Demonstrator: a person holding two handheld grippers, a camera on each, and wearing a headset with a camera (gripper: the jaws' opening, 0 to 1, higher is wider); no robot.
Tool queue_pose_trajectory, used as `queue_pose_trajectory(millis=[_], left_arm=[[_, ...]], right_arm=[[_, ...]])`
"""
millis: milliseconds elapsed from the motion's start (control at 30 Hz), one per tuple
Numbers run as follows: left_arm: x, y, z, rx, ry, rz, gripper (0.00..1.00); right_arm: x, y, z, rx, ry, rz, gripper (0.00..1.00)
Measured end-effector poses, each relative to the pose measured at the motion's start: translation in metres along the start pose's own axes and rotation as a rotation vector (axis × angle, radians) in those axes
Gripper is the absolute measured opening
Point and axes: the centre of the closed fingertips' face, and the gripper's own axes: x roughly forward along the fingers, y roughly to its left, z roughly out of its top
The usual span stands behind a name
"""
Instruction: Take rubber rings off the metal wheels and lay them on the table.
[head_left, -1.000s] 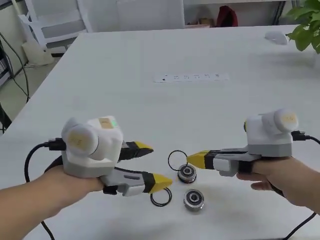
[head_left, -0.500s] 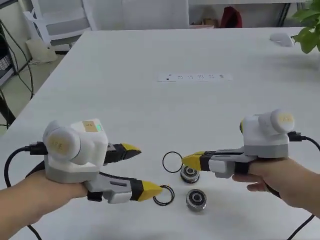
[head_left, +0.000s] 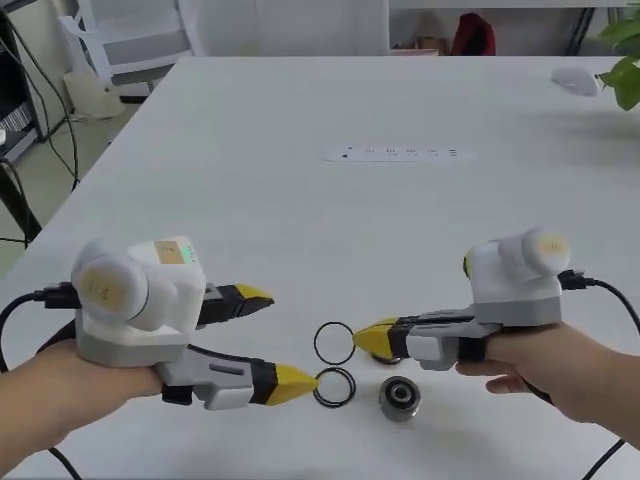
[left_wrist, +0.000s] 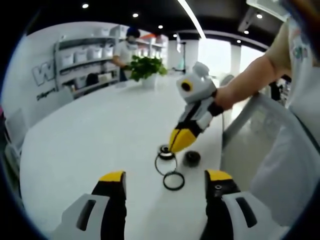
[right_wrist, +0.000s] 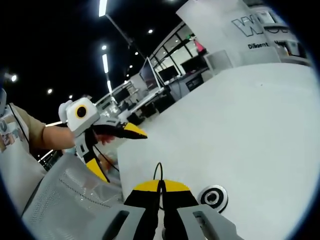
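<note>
White table (head_left: 300, 200): one ring (head_left: 335, 387) flat beside left gripper (head_left: 287, 337), jaws spread, empty. Pinching second ring (head_left: 334, 343) in right gripper (head_left: 362, 338), near wheel (head_left: 400, 396). Next, probably: lower to table, let go.

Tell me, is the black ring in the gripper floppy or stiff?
Probably bendy: the ring is thin rubber, yet it holds its circle while the right gripper pinches its edge. Likely very light, being so thin.
</note>
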Motion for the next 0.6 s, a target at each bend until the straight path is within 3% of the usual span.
queue_pose_trajectory(millis=[600], left_arm=[[-0.001,-0.002,-0.010,0.003,0.018,-0.001,0.66]], right_arm=[[0.014,0.001,-0.029,0.016,0.110,-0.005,0.00]])
